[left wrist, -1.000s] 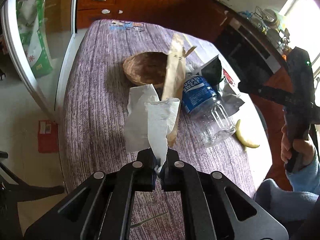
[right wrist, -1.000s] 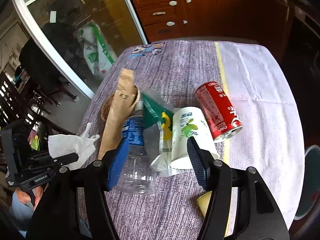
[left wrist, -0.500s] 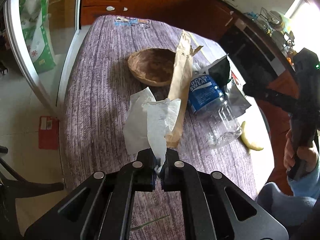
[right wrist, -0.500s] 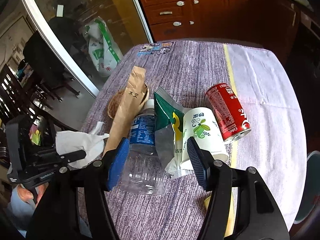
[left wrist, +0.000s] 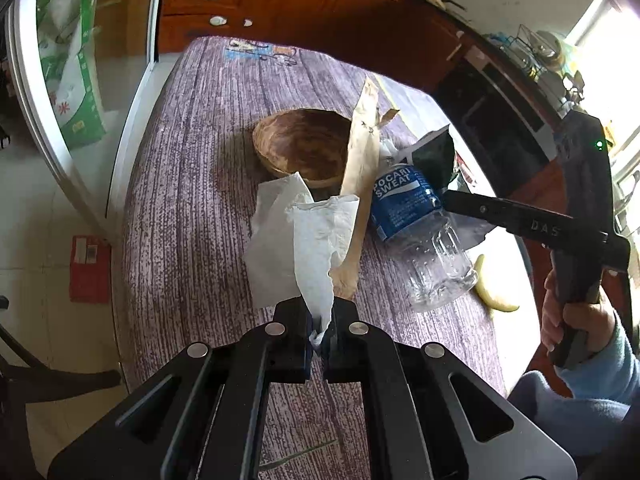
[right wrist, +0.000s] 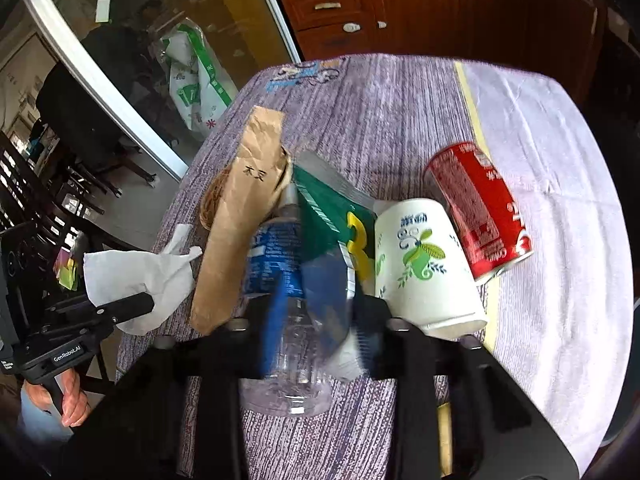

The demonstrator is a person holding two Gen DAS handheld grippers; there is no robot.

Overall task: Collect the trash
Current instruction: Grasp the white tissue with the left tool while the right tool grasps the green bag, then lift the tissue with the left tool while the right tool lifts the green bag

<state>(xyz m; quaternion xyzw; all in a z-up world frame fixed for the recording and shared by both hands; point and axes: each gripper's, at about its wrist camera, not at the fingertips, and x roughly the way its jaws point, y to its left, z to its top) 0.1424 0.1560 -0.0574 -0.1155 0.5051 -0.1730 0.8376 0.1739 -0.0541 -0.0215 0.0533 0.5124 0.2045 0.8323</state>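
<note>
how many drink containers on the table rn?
3: plastic bottle lying between the right tool's fingers, paper cup beside it, red can rightmost. More may be hidden.

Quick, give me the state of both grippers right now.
Left gripper: shut on the tissue.
Right gripper: blurred, fingers either side of the bottle; cannot tell if shut on it.

Your daylight floods in from the window point(left wrist: 600, 32) at upper right, blown out white; fisheye bends both views' edges, and motion smears your right gripper's fingers point(right wrist: 276, 320) over the bottle point(right wrist: 296, 312)
</note>
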